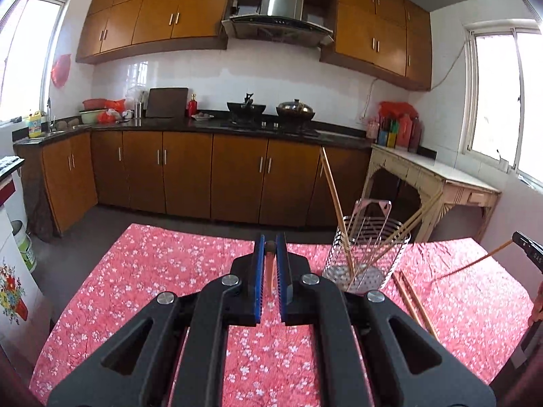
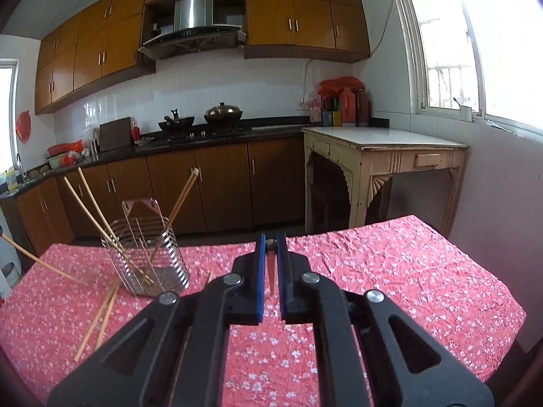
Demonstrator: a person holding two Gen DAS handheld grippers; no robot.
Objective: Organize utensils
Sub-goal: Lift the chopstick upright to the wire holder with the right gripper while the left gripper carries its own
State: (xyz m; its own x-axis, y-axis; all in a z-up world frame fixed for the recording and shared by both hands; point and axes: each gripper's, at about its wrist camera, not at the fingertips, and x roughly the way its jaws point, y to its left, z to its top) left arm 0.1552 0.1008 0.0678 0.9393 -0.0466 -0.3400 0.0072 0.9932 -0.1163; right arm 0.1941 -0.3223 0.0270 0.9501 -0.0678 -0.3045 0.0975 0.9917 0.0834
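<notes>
**Sticks in both claws, holder waiting**

Found the left claw (image 1: 270, 237) pinched almost shut on one stick (image 1: 270, 269), its round end toward the lens. Found the right claw (image 2: 271, 237) closed the same way on a second stick (image 2: 271, 271), with only a narrow gap between the blue pads (image 2: 260, 271).

Spotted the holder (image 1: 366, 257) upright on the cloth (image 1: 169, 271), to the right of the left claw and to the left of the right one. Counted several sticks (image 1: 334, 200) leaning inside it at loose angles. Noted a loose pair (image 1: 414, 302) lying flat just beside it.

Judged the risks as follows:
- Could pivot or slip, being long and gripped near one end.
- Might snag on the leaning sticks or the wire rim going in, and so tip the light holder.
- Might cross and knock each other if lowered together.
</notes>
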